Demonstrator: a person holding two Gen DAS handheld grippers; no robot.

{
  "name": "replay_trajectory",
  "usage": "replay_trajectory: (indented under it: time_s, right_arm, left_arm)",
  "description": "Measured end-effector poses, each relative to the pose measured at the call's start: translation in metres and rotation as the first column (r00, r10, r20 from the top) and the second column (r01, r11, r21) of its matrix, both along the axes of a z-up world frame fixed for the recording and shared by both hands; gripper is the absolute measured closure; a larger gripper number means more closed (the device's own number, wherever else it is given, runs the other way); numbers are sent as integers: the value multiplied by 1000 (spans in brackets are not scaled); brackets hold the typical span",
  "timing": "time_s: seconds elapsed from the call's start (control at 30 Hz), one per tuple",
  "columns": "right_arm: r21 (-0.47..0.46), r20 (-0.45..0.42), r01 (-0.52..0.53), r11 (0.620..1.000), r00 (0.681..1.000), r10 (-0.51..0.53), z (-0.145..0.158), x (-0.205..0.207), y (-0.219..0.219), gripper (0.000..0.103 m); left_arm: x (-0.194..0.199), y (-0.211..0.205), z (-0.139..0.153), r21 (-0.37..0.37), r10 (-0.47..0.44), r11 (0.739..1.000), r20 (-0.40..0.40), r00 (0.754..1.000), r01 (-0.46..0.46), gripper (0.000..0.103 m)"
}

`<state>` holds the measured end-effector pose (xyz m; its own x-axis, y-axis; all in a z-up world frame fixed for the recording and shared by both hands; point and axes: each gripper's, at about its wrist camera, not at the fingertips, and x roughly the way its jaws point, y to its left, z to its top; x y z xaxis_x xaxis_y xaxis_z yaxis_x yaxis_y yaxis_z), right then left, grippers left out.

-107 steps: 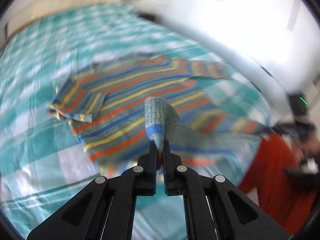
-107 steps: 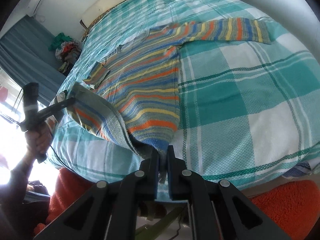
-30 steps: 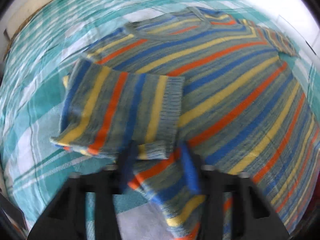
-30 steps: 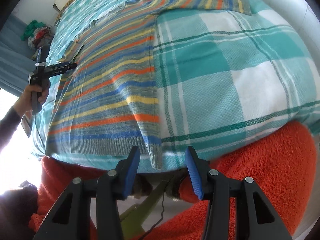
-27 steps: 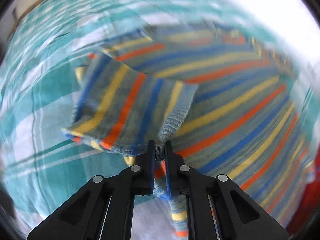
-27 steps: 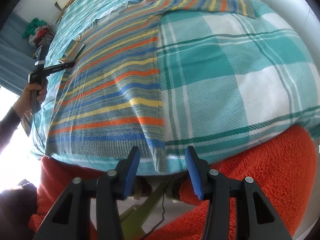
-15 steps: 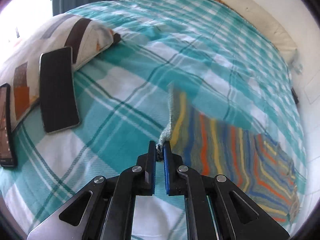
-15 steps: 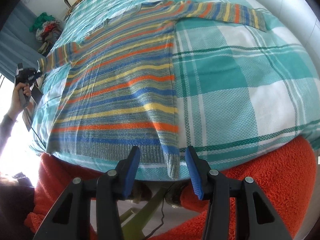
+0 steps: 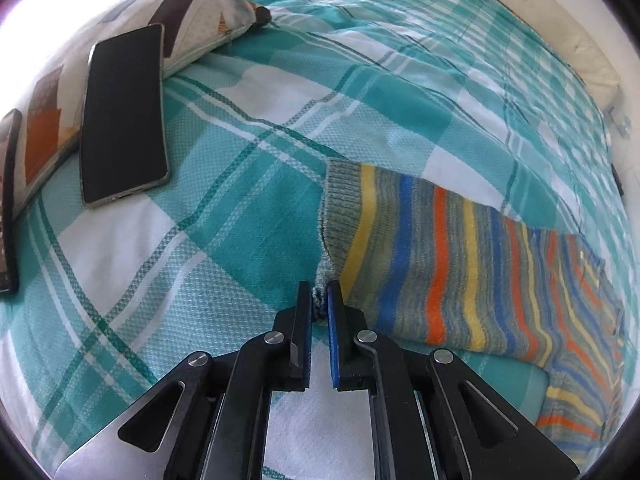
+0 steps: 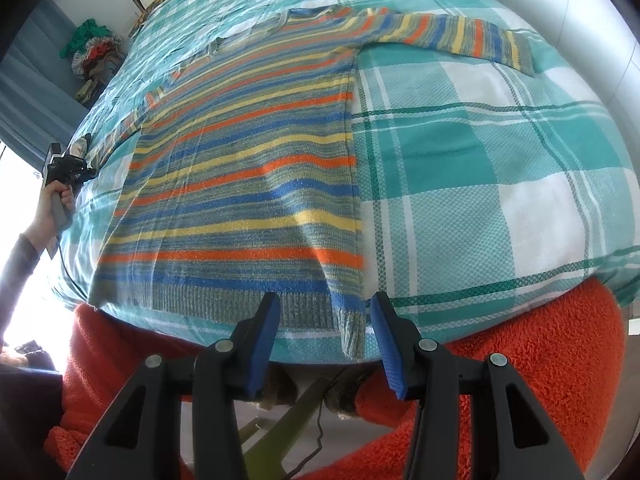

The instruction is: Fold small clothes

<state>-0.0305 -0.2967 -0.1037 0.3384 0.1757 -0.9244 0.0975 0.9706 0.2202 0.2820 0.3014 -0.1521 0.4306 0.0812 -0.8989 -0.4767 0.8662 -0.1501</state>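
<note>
A striped knit sweater lies flat, front up, on the teal checked bed. Its left sleeve is stretched out to the side, grey cuff outermost. My left gripper has the cuff's near corner between its pads, and its jaws are opening. In the right wrist view that gripper shows small at the far left, held by a hand. My right gripper hangs open over the hem's right corner at the bed's edge, touching nothing. The other sleeve lies stretched to the right.
A dark phone rests on a patterned pillow left of the cuff, with a second device at the frame's edge. An orange fleece blanket hangs below the bed's edge. A pile of clothes sits beyond the bed.
The left gripper has pulled the folded-in sleeve out sideways until it lies straight, and its jaws now stand slightly wider. The right gripper has stayed open at the hem.
</note>
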Motion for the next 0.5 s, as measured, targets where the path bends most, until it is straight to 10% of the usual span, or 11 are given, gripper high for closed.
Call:
replay_trajectory:
  time_s: [0.03, 0.1, 0.13, 0.3, 0.5]
  right_arm:
    - [-3, -1, 0, 1000, 1000, 0, 0, 0, 0, 56]
    - [-2, 0, 6, 1000, 1000, -6, 1, 2, -2, 48]
    - [4, 9, 14, 1000, 1000, -14, 2, 4, -5, 44]
    - [16, 79, 55, 998, 995, -56, 12, 36, -30, 41]
    - [126, 126, 74, 989, 988, -90, -14, 136, -62, 45]
  left_arm:
    - [-3, -2, 3, 16, -10, 1000, -5, 1000, 10, 87]
    - [-19, -3, 11, 59, -6, 998, -16, 1000, 7, 40]
    - [-31, -3, 17, 67, -5, 998, 6, 1000, 5, 36]
    - [-98, -40, 29, -40, -171, 984, 66, 983, 174, 41]
    - [-133, -135, -2, -191, -471, 859, 67, 879, 475, 51]
